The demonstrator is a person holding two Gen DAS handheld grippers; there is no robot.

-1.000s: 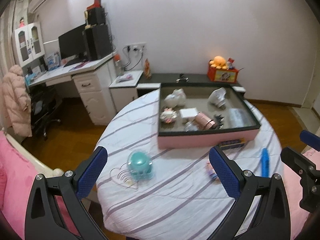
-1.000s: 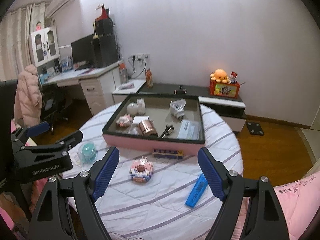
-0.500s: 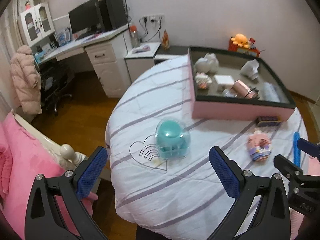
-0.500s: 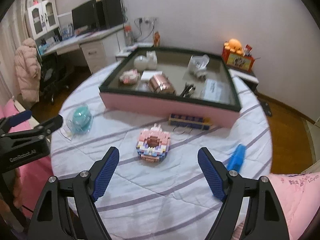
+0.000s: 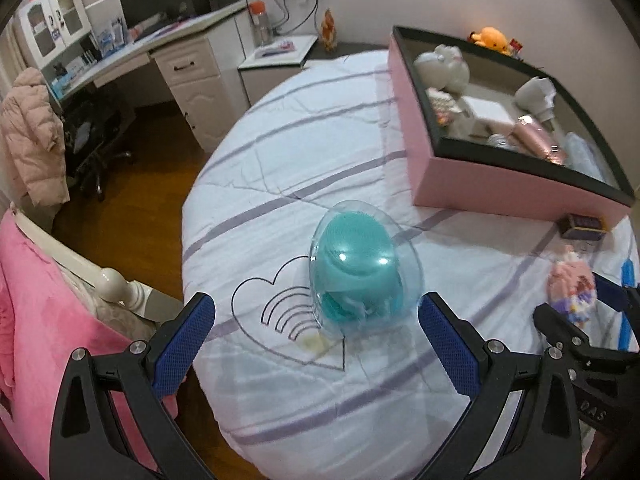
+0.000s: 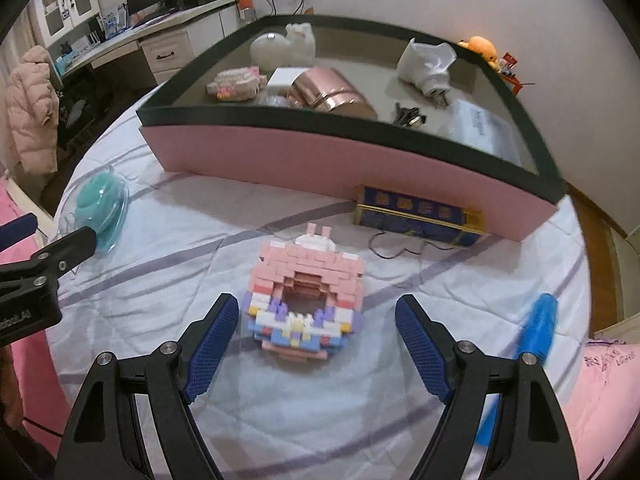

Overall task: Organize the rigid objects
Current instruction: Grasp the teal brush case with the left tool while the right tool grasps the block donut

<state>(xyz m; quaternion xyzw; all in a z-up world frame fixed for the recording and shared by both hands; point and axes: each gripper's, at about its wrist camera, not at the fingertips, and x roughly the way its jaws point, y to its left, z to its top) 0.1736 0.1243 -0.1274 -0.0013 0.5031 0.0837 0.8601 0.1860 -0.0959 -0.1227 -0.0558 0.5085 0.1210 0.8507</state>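
With fingers held apart and empty, the left gripper [image 5: 316, 344] is aimed at the teal capsule [image 5: 362, 266] and the right gripper [image 6: 318, 346] at the brick model [image 6: 306, 300], both objects still lying on the tabletop [image 6: 168, 280] outside the pink tray [image 6: 320, 160], presumably for pickup.

Striped round table [image 6: 168, 280] bears pink tray [image 6: 320, 160], brick donut [image 6: 306, 300], teal dome [image 5: 360, 264].

Indoor light is even and fairly dim, coming from overhead; two small glare spots sit on the clear dome [image 5: 366, 268], and shadows on the striped cloth [image 5: 304, 152] are soft. Strong fisheye bending curves the pink tray [image 6: 320, 156], with black vignette in the corners. The blue bar [image 6: 536, 330] is smeared by motion blur.
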